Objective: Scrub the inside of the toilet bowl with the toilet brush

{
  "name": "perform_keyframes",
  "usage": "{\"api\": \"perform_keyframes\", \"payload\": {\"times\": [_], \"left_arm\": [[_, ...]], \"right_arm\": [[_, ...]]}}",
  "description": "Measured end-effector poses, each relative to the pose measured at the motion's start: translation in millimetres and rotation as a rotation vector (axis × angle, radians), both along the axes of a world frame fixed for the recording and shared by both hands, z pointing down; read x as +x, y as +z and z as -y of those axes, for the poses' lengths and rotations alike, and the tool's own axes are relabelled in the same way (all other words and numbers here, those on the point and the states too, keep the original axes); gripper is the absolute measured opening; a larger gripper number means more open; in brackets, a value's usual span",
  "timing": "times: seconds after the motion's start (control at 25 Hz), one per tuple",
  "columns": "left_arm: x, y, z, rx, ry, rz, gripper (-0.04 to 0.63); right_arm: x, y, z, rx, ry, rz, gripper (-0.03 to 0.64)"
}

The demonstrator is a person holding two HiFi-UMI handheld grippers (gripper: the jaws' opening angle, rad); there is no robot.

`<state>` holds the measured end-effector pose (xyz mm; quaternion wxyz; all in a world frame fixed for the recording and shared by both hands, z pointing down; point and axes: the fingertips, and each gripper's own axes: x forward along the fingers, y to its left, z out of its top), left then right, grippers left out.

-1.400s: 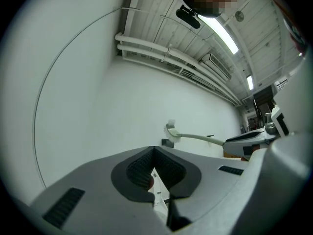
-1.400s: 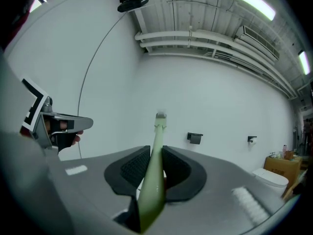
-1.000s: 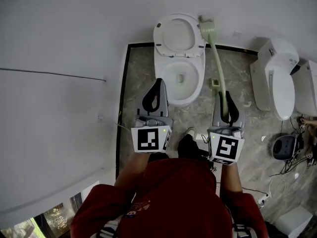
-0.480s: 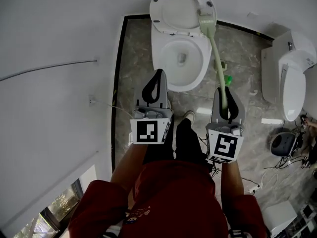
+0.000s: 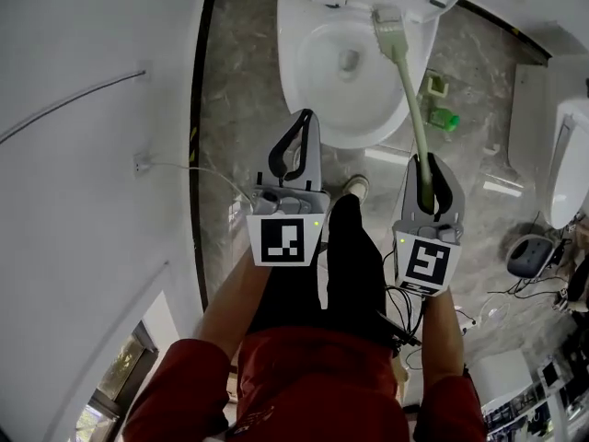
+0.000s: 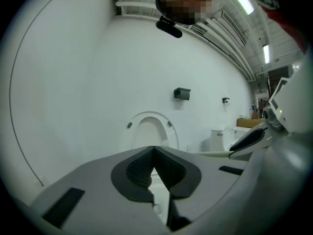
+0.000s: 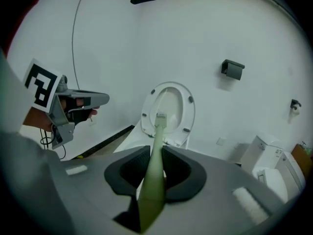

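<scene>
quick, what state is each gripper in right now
left gripper: shut, empty
right gripper: shut on the brush handle

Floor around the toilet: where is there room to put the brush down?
The widest bare floor for the toilet brush lies left of the toilet bowl, between it and the black strip along the wall. Right of the bowl is crowded: two small green things, a second toilet, and a dark device with cables.
</scene>
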<state>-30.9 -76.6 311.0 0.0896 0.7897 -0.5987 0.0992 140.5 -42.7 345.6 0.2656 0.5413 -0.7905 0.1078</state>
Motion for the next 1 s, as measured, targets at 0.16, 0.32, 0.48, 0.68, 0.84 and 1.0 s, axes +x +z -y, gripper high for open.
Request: {"api": "perform_keyframes", "payload": {"times": [0.16, 0.32, 0.48, 0.68, 0.84, 1.0], "left_arm": [[-5, 57, 3, -0.056, 0.054, 0.031, 0.006], [-3, 97, 5, -0.101, 0.050, -0.011, 0.006], [-3, 134, 12, -0.124, 0.071, -0.022, 0.006], [4, 160, 4, -0.178, 0.098, -0.041, 0.006], [0, 170, 5, -0.202, 0.104, -0.042, 0.006], [-2, 175, 6, -0.249, 0.103, -0.070, 0.006]], "right_arm": [[-9, 70, 2, -0.083, -0.025, -0.059, 0.089], [-10, 136, -16, -0.213, -0.033, -0.102, 0.089], [-17, 196, -26, -0.301, -0.050, -0.130, 0.089], [-21, 234, -40, -0.399, -0.071, -0.164, 0.089], [-23, 253, -35, -0.465, -0.089, -0.213, 0.089], [-24, 264, -24, -0.510, -0.156, -0.299, 0.089]]}}
